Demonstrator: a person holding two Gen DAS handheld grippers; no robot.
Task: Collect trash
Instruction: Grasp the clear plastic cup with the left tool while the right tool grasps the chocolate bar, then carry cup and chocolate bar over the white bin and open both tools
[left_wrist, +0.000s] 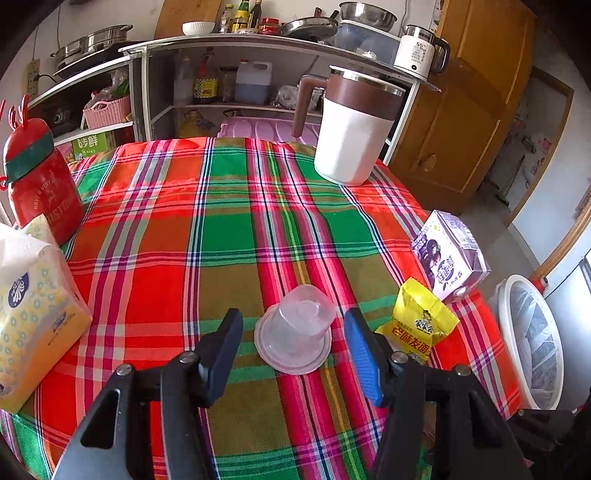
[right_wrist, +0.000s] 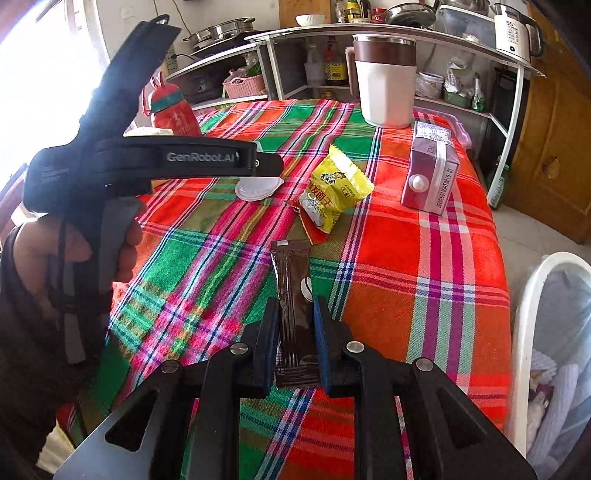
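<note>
Two hand-held grippers work over a surface (left_wrist: 229, 229) covered in red, green and pink plaid cloth. The left hand-held gripper (left_wrist: 293, 332) has its jaws spread wide on either side of an upturned clear cup (left_wrist: 295, 326) near the surface's near edge, with a gap showing at each side, so it grips nothing. Seen from the right wrist, its black body reads "GenRobot.AI", and the cup (right_wrist: 256, 188) shows only as a pale rim below it. The right hand-held gripper (right_wrist: 295, 332) is closed onto a brown sachet (right_wrist: 293, 295), which lies lengthwise between the pads with its far end on the cloth.

Just right of the cup lies a yellow packet (left_wrist: 421, 321) with Chinese print; in the right wrist view the packet (right_wrist: 336, 188) sits just beyond the sachet. Toward the right edge stands a purple carton (left_wrist: 448, 254); its side (right_wrist: 430, 173) carries a printed code, roughly "20260815AT0819 01". A white jug (left_wrist: 351, 129) with a brown band stands at the far right corner. At the left edge are a red bottle (left_wrist: 40, 177) with partly readable lettering and a tissue pack (left_wrist: 33, 314). A white bin (left_wrist: 532, 343) stands off the right edge. On the shelf behind, a kettle (left_wrist: 421, 51) shows "55".
</note>
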